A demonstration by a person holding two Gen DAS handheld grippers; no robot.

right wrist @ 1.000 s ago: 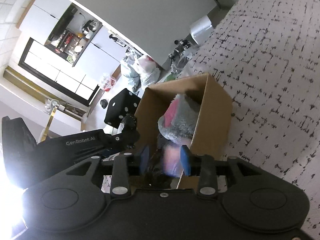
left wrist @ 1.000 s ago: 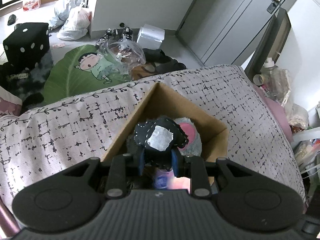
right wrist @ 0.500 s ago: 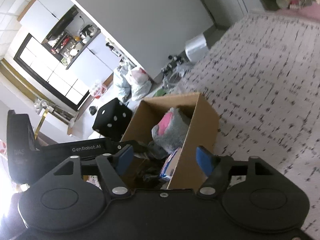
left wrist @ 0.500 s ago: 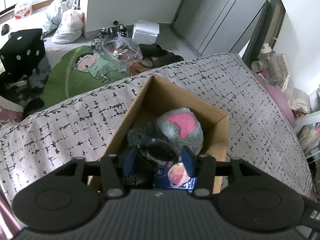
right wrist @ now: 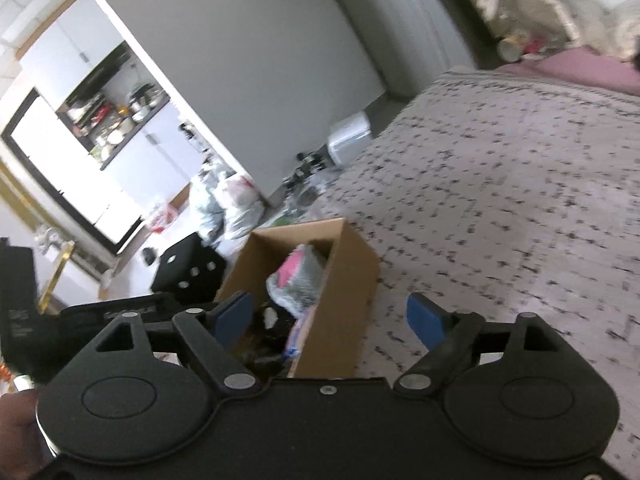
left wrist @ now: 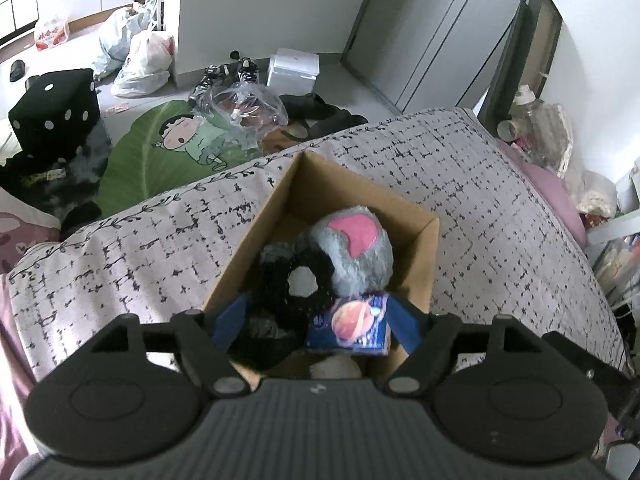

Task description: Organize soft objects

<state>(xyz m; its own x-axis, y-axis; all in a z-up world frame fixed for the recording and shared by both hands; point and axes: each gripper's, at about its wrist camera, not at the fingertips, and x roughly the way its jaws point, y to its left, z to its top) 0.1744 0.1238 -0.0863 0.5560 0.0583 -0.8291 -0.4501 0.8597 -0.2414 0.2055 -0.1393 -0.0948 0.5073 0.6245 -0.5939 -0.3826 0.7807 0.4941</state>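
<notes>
An open cardboard box point(left wrist: 416, 264) stands on the patterned bed cover point(left wrist: 160, 248). In it lie a grey plush with a pink patch point(left wrist: 352, 248), a black plush with a white patch point(left wrist: 296, 284) and a blue soft block with a planet print point(left wrist: 352, 324). My left gripper point(left wrist: 316, 326) is open and empty, just above the box's near end. In the right wrist view the box point(right wrist: 340, 292) is ahead and left; my right gripper point(right wrist: 332, 318) is open and empty, above its near corner. The grey plush point(right wrist: 300, 280) shows inside.
Beyond the bed's edge the floor holds a black dice cube point(left wrist: 56, 112), a green cartoon mat point(left wrist: 168, 152), plastic bags point(left wrist: 140, 56) and a white box point(left wrist: 292, 68). Bottles and clutter point(left wrist: 536, 124) stand at the right. The bed cover point(right wrist: 520, 200) stretches right of the box.
My left gripper opened and let the black plush drop into the box, then drew back. My right gripper opened, released the blue block and pulled back and up from the box.
</notes>
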